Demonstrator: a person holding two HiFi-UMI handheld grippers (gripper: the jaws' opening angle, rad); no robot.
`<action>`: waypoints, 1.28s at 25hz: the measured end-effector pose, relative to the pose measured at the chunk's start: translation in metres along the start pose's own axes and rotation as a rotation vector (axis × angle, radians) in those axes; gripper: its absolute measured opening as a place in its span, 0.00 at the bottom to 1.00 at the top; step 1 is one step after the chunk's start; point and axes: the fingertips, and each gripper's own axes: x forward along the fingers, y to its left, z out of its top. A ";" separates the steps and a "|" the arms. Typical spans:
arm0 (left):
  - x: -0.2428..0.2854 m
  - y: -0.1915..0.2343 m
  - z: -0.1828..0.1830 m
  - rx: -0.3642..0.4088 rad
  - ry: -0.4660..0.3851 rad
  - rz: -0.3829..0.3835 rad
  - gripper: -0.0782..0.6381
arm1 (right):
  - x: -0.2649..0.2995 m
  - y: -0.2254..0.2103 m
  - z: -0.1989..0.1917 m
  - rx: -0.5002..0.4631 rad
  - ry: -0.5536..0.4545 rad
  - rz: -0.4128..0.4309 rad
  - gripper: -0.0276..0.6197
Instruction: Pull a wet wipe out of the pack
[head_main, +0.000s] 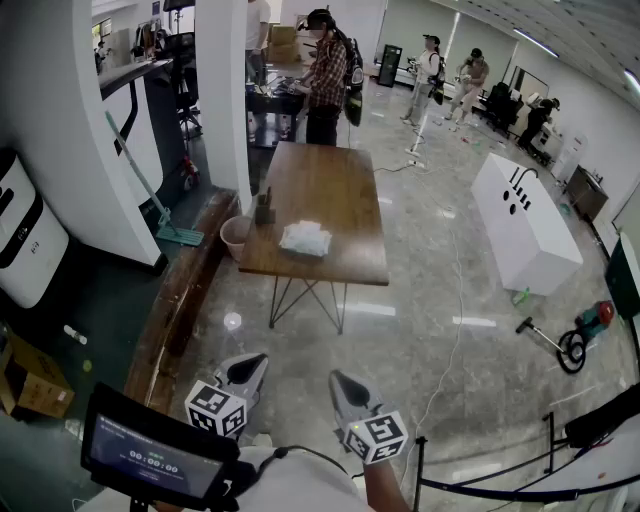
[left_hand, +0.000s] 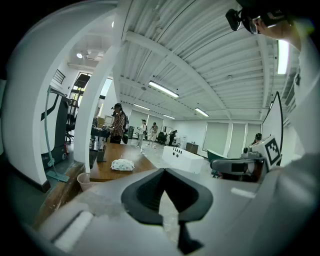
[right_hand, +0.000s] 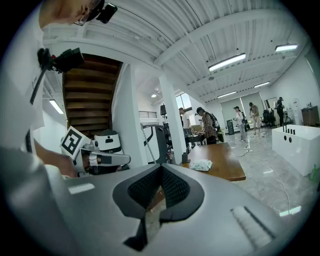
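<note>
The wet wipe pack (head_main: 305, 238), white with a soft crumpled top, lies near the front edge of a brown wooden table (head_main: 325, 180) some way ahead of me. It also shows small in the left gripper view as the pack (left_hand: 122, 164) and in the right gripper view as the pack (right_hand: 201, 164). Both grippers hang low in front of my body, far short of the table. My left gripper (head_main: 256, 361) is shut with nothing in it, its pads meeting at the tip (left_hand: 164, 173). My right gripper (head_main: 336, 379) is shut and empty too (right_hand: 161, 170).
A dark holder (head_main: 264, 210) stands at the table's left edge, with a pink bucket (head_main: 236, 236) on the floor beside it. A wooden bench (head_main: 178, 300) runs along the left. A white cabinet (head_main: 525, 220), a vacuum (head_main: 588, 330) and floor cables lie to the right. People stand beyond the table.
</note>
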 end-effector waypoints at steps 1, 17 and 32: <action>0.001 -0.002 0.000 -0.002 0.005 -0.006 0.11 | 0.000 -0.002 -0.001 0.006 0.003 -0.001 0.05; 0.030 -0.074 -0.035 0.058 0.149 -0.104 0.11 | -0.023 -0.018 -0.057 0.135 0.080 0.119 0.05; 0.087 -0.168 -0.066 0.143 0.271 -0.307 0.11 | -0.090 -0.105 -0.084 0.250 0.102 -0.067 0.05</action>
